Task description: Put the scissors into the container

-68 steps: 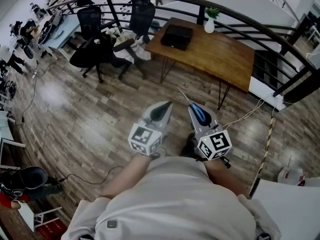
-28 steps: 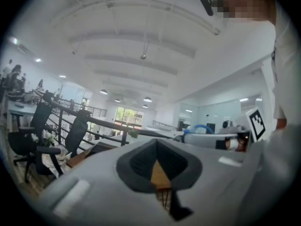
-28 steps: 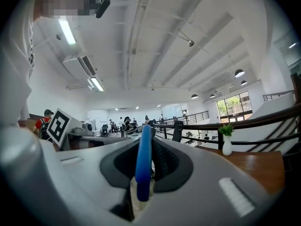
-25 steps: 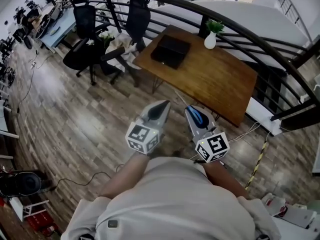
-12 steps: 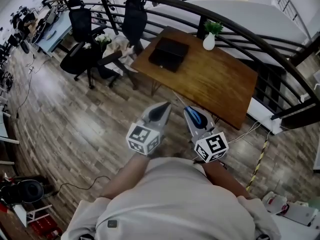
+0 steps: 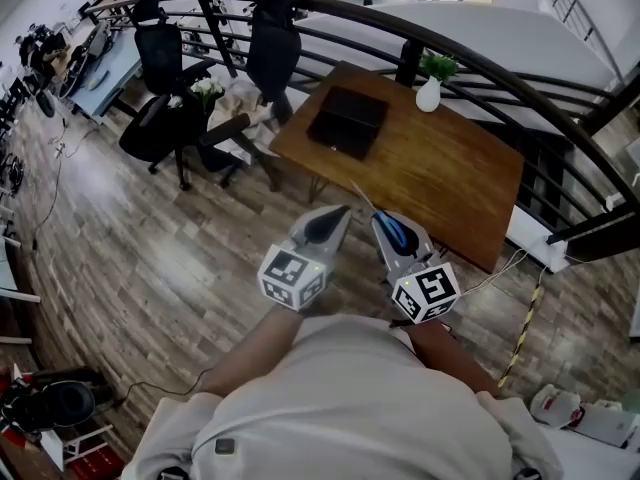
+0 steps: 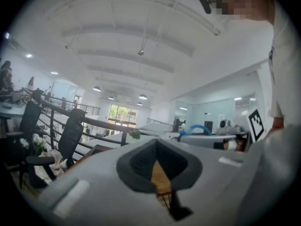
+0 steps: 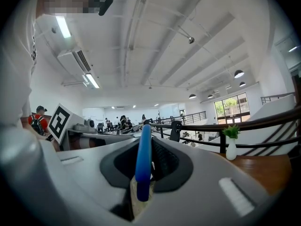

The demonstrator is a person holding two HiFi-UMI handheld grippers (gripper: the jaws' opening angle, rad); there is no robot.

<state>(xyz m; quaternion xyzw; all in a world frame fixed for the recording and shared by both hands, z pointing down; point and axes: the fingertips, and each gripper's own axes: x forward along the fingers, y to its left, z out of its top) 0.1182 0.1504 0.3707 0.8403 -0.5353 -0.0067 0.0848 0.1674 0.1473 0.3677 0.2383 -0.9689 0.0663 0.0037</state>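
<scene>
The scissors [image 8: 142, 160] are clamped in the right gripper [image 6: 384, 225], the left gripper [image 6: 326, 222] has its jaws together on nothing — the black container [image 6: 347, 121] on the table [image 6: 445, 173] is well apart, so the placing is not yet done.

Ahead of the right tongs [image 6: 380, 220] stands a wooden surface [image 6: 440, 163] with a potted plant [image 6: 431, 76] at its far edge, a curved black railing [image 6: 407, 60] beyond, black office chairs [image 6: 275, 48] far left of the left tongs [image 6: 333, 216], plank floor [image 6: 150, 268] beneath
</scene>
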